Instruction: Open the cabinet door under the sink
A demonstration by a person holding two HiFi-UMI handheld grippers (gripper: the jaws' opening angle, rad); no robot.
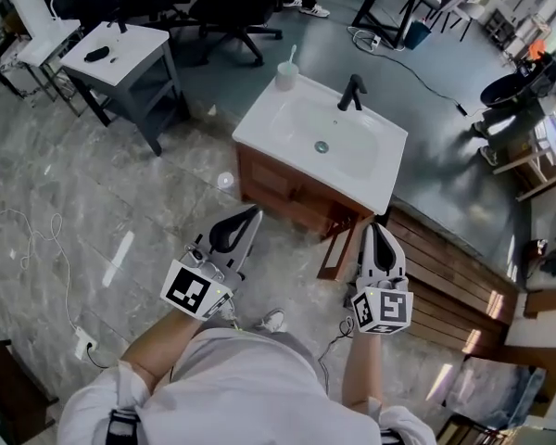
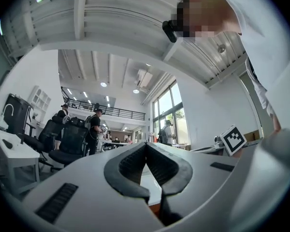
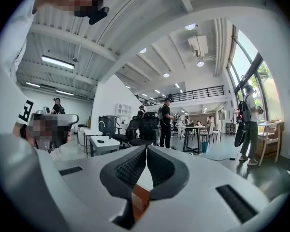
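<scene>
Head view: a white sink [image 1: 326, 139] tops the brown cabinet [image 1: 283, 185] on the floor. The cabinet's right-hand door [image 1: 337, 250] stands out from the front, with the left gripper [image 1: 256, 212] near the cabinet's near left side and the right gripper [image 1: 378, 226] just beside that door. Left gripper view: the fingers [image 2: 127, 167] are pressed together at the tips, holding nothing. Right gripper view: the fingers [image 3: 123, 171] are likewise pressed together and empty.

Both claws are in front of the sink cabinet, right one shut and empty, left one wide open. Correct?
No: the left claw is shut too, tips meeting with nothing between them, as the left gripper view shows. The rest holds: the right claw is shut and empty, and both are in front of the sink cabinet.
</scene>
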